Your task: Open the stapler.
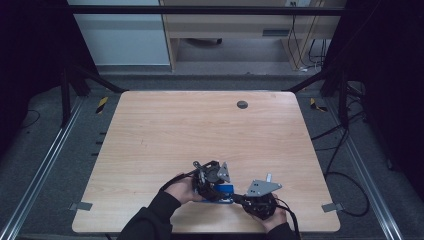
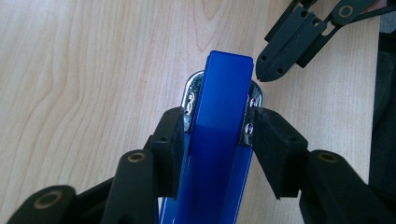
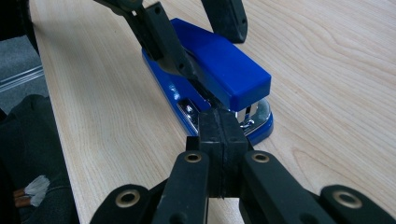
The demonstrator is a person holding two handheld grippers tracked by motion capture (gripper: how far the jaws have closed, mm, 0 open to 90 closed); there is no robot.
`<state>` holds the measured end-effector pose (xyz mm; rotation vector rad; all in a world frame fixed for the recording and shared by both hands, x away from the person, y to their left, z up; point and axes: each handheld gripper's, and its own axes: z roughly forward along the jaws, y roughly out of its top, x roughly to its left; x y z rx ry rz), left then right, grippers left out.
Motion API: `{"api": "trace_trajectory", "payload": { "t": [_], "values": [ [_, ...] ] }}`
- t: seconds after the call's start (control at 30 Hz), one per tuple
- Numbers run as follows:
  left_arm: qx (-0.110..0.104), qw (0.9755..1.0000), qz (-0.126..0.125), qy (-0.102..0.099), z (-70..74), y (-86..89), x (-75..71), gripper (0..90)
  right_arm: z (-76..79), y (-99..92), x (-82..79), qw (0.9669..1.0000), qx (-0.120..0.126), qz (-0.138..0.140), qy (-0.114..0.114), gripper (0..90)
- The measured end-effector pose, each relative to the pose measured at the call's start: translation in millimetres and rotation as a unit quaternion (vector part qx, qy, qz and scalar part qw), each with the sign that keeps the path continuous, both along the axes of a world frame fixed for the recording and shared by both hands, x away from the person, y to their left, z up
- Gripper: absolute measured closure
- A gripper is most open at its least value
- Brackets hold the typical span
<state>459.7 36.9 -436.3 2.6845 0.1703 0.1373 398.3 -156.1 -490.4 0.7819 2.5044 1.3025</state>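
Left gripper view shows my left gripper (image 2: 219, 135) around the shiny blue plastic stapler (image 2: 224, 116) in mid-frame, on the pale wooden table (image 2: 84, 70), pads barely touching. My right gripper (image 3: 219, 140) is pinched shut, holding nothing. I think a loose squeeze could let the stapler slip sideways.
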Motion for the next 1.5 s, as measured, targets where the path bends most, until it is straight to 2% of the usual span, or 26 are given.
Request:
{"api": "trace_trajectory", "payload": {
  "t": [0.1, 0.3, 0.53, 0.73, 0.83, 1.0, 1.3, 1.5],
  "values": [
    [0.008, 0.9999, -0.009, 0.001, -3.3, -1.8, 1.3, 55.6, -0.7, 1.1, 0.1, 1.0000, -0.001, -0.002, 0.002, 90.0],
    [0.012, 0.9999, -0.010, 0.005, -6.8, -3.7, 4.1, 59.9, -2.2, 1.6, 1.3, 1.0000, -0.003, -0.007, 0.005, 90.0],
    [0.020, 0.9996, -0.017, 0.008, -8.2, -5.4, 6.4, 60.2, -3.3, 2.5, 1.8, 1.0000, -0.005, -0.005, 0.005, 90.0],
    [0.037, 0.9989, -0.029, -0.003, -10.7, -11.9, 7.1, 60.8, -5.1, 4.4, 2.8, 0.9999, -0.007, -0.006, 0.006, 90.0],
    [0.039, 0.9988, -0.029, 0.005, -10.9, -12.5, 8.6, 61.5, -5.3, 4.9, 3.5, 1.0000, -0.005, -0.003, 0.001, 90.0],
    [0.044, 0.9985, -0.033, 0.004, -10.5, -13.5, 8.2, 62.2, -7.7, 6.9, 4.5, 1.0000, -0.004, -0.006, 0.003, 90.0],
    [0.043, 0.9982, -0.041, 0.002, -10.4, -13.6, 8.3, 63.3, -10.4, 6.9, 4.3, 0.9998, 0.012, -0.017, 0.005, 90.0],
    [0.040, 0.9981, -0.048, 0.002, -10.2, -12.7, 9.0, 64.0, -10.7, 9.6, 2.9, 0.9997, 0.011, -0.022, 0.001, 90.0]
  ]
}}
